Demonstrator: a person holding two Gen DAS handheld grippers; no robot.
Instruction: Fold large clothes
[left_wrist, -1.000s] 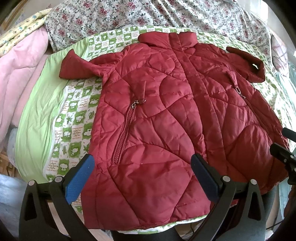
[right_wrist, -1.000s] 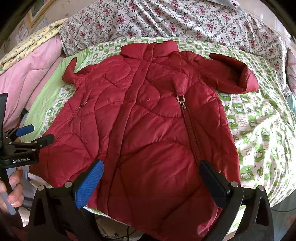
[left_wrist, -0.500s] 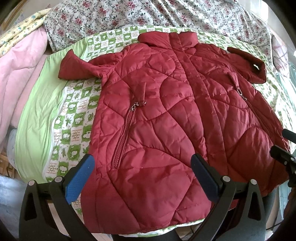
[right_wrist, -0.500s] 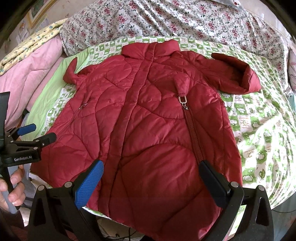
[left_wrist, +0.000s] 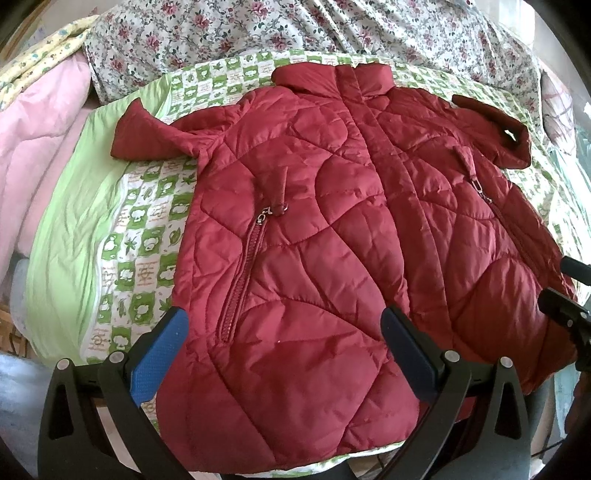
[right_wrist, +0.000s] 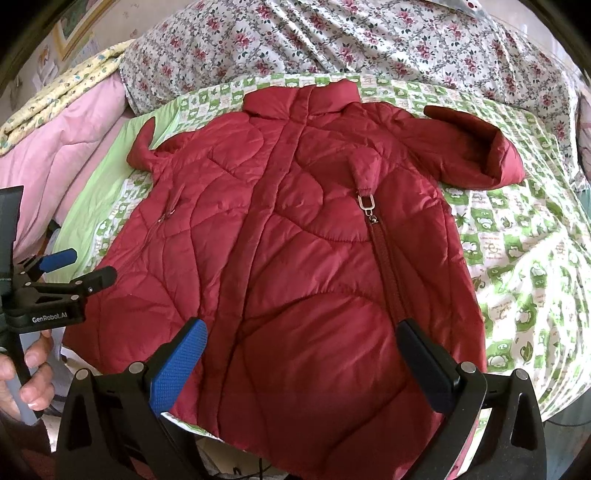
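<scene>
Still unfolded: red quilted jacket (left_wrist: 332, 236) spread front-up on the green-checked bedsheet (left_wrist: 144, 236) of the bed, collar toward the floral duvet (left_wrist: 295, 33), hem at the near edge. Both sleeves (right_wrist: 476, 147) lying out to the sides, crumpled, possibly half turned under, hard to tell through the fisheye. No fold made yet; sleeves, sides and the final fold all left to do. Left hand-held gripper (left_wrist: 284, 350) hovering over the near hem, jaws wide apart, nothing between them. Right hand-held gripper (right_wrist: 303, 360) likewise poised over the hem on the other side, jaws wide, nothing held. Pink blanket (right_wrist: 66, 155) bunched beside the sheet. Against the earlier frames, barely any change: same spread jacket, both tools nudged only slightly, neither closed.
</scene>
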